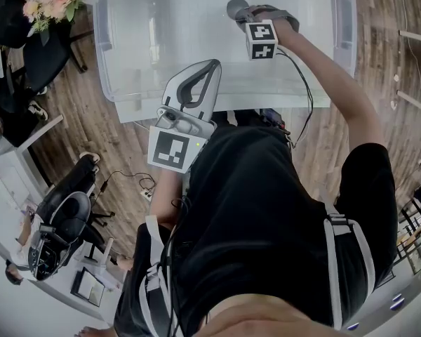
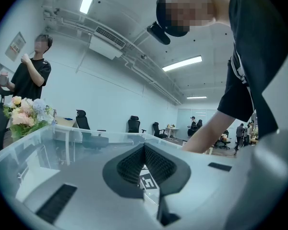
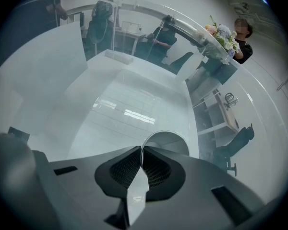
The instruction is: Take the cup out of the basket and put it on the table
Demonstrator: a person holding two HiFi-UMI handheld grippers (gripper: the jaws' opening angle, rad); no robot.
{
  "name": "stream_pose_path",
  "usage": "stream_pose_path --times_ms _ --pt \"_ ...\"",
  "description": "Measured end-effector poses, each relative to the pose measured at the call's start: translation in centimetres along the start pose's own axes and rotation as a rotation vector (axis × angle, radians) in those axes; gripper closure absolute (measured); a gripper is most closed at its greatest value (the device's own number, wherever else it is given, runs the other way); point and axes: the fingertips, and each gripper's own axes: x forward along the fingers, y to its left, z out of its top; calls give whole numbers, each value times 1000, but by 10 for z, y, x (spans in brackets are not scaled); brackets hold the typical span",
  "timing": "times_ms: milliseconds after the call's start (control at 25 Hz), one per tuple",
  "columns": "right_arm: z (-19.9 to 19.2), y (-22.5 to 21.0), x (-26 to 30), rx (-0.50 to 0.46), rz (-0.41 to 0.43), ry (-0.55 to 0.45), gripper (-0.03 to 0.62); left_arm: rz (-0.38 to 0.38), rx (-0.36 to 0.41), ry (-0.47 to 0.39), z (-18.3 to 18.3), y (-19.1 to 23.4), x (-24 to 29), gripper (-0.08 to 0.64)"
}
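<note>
1. My left gripper [image 1: 212,66], centre frame: pale grey shell, black-and-white marker cube [image 1: 174,149].
2. My right gripper [image 1: 238,10], upper centre: a matching cube, black cable [image 1: 306,90] trailing.
3. I wear a black short-sleeved shirt [image 1: 266,202] and white-edged straps [image 1: 340,258].

Cup [image 3: 169,141] mostly hidden behind right claw [image 3: 141,149], only rim arc vis.; basket [image 1: 107,55] cut off @ top edge.
</note>
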Motion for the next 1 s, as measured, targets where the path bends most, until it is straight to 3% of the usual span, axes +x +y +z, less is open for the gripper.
stream_pose_path --times_ms 280,600,800,1000 --pt "6 -19 -26 117 -37 -73 560 17 -7 -14 1 -1 -3 540" --pt "13 -56 -91 239 -147 -168 560 20 11 -30 7 -7 -13 540" --pt "25 -66 -141 287 -217 -254 560 -3 37 -115 21 -19 -15 540" --pt "33 -61 -181 292 -271 -297 560 -10 47 -69 13 -33 -18 540"
